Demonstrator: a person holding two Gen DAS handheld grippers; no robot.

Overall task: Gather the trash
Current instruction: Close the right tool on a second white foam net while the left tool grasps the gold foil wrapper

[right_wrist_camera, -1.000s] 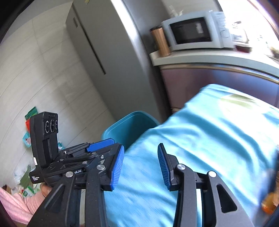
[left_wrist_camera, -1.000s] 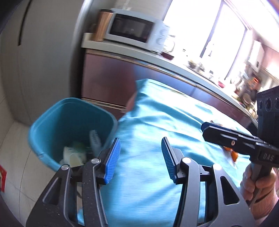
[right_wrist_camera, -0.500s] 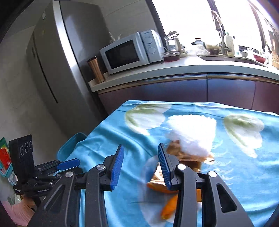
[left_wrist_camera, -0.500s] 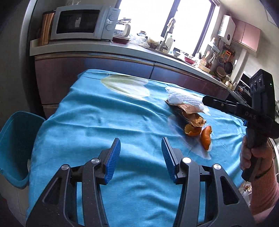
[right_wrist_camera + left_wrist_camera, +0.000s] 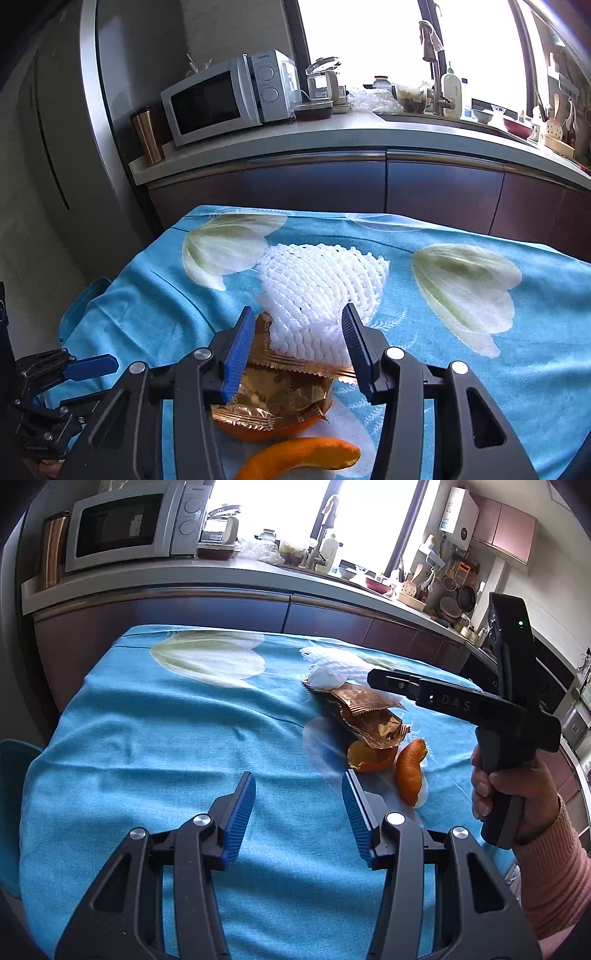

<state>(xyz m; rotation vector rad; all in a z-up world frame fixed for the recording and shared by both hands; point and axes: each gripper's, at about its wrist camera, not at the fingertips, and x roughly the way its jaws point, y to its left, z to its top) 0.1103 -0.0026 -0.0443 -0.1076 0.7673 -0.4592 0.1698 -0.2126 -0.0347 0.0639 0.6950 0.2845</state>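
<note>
Trash lies in a pile on the blue flowered tablecloth (image 5: 155, 738): a white foam fruit net (image 5: 317, 280), a crumpled gold wrapper (image 5: 269, 391) and two orange peels (image 5: 369, 757) (image 5: 410, 771). My right gripper (image 5: 297, 317) hovers just over the near end of the net and the wrapper. Its jaws are opening, and the pads press on nothing. A hand in a pink sleeve holds that right gripper (image 5: 376, 677) above the pile in the left wrist view. My left gripper (image 5: 299, 786) stands open and empty over bare cloth, left of the peels.
A blue trash bin (image 5: 85, 299) stands on the floor off the table's left end. Behind the table runs a dark cabinet with a countertop (image 5: 332, 129) that carries a microwave (image 5: 229, 96), a copper tumbler and kitchenware. A grey fridge stands at the left.
Both grippers swung from the bin at the table's left end to the trash pile. The right gripper's jaws have widened a little over the net.
</note>
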